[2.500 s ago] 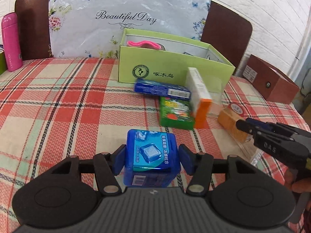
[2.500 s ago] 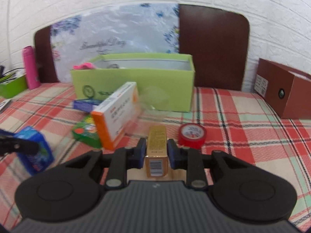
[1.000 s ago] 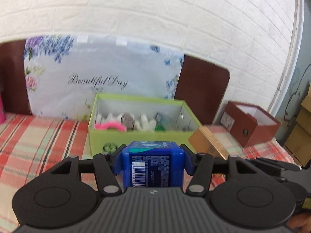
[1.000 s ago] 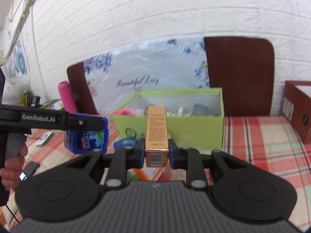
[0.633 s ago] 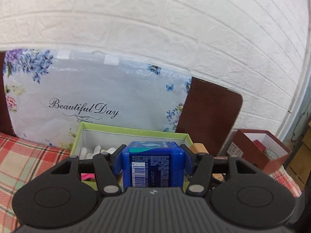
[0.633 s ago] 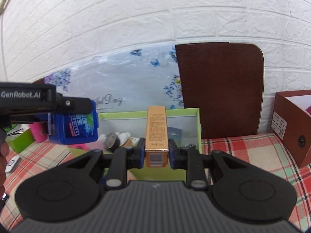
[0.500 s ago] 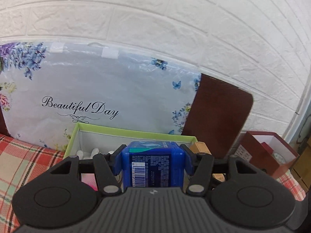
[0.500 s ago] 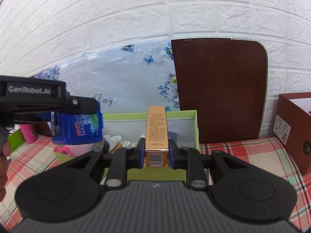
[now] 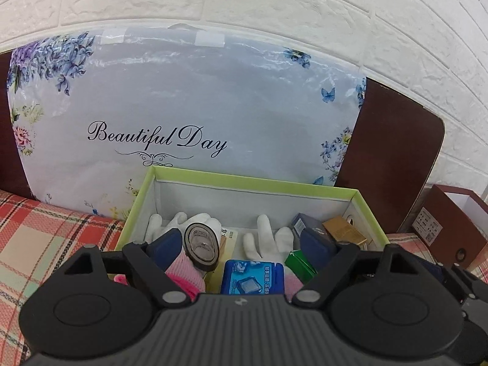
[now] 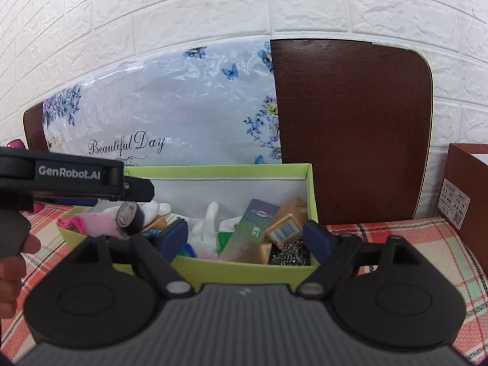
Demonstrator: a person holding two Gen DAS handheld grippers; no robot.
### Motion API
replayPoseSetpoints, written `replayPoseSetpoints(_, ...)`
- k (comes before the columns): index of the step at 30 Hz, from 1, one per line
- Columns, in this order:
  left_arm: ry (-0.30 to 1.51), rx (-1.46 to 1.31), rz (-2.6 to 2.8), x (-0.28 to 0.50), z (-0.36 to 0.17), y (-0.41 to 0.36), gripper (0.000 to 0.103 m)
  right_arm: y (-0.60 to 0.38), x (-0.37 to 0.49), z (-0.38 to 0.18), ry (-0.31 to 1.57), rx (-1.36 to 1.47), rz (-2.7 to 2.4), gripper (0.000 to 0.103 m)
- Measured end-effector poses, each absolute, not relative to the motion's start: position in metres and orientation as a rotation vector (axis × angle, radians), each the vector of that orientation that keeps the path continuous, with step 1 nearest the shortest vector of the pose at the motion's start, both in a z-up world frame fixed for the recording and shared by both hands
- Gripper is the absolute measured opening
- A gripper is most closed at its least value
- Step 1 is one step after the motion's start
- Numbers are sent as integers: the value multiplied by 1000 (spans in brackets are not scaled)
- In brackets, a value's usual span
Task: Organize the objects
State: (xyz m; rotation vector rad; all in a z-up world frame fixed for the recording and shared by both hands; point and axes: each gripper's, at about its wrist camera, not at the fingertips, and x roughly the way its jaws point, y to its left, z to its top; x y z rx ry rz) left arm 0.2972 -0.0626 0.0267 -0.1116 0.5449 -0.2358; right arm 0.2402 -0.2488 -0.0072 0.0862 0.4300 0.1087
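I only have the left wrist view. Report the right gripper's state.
Observer: The right gripper is open, with nothing between its fingers.
Operator: Tell me how the gold box sits.
Observer: The gold box lies tilted at the right end of the green box, barcode end toward the right camera.
Operator: Name anything there that's hidden from me.
Observer: A steel scourer sits in the front right corner.
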Motion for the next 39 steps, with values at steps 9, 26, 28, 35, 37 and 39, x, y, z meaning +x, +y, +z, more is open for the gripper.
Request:
replayPoseSetpoints(9, 559, -87, -205, 231, 60, -57, 88, -254, 180, 30, 380, 75, 63, 103)
replayPoseSetpoints(26, 521, -19, -267, 93, 39, -56, 88, -256, 35, 50, 440, 65, 97, 103)
replayPoseSetpoints(28, 523, -10, -262, 86, 30, -55, 88, -256, 27, 43, 446, 58, 90, 103)
replayPoseSetpoints(35, 597, -23, -268, 81, -7, -40, 88, -263, 21, -6, 521, 92, 44, 103)
replayPoseSetpoints(37, 619, -33, -267, 83, -16, -36, 88, -264, 24, -22, 550, 93, 48, 103)
replayPoseSetpoints(39, 638, -41, -269, 85, -23, -33, 88, -264, 30, -36, 579, 84, 61, 103)
